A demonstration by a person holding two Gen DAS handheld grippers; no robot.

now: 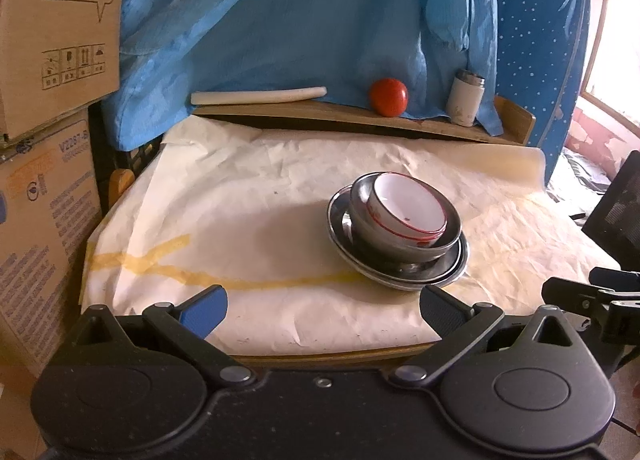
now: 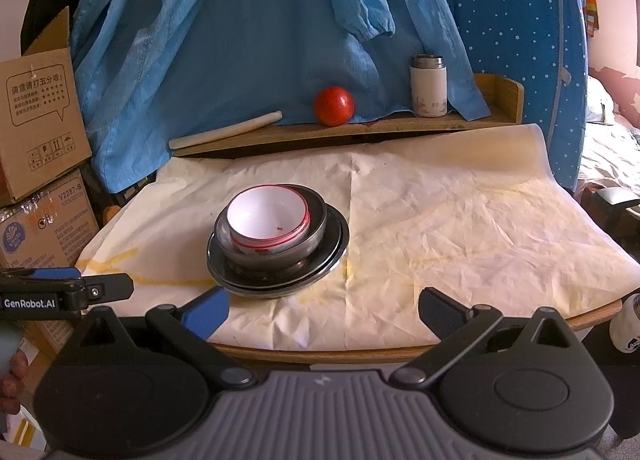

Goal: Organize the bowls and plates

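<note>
Bowls (image 2: 272, 228) stacked; both tongs (image 1: 322, 310) (image 2: 324, 312) wide, empty

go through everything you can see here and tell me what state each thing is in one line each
White bowl: upright, empty, nested in the metal bowl.
Metal bowl: upright, on the plates.
Metal plates: stacked on the paper.
Flask: upright, lid on.
Tomato: whole, on the shelf.
Left gripper: fingers open, empty.
Right gripper: fingers open, empty.

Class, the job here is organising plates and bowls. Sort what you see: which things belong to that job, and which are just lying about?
Belongs to the job:
- white bowl, nested on top
- metal bowl under it
- metal plates at the bottom of the stack

Just lying about:
- tomato on the shelf
- flask
- white stick
- blue cloth
- cardboard boxes
</note>
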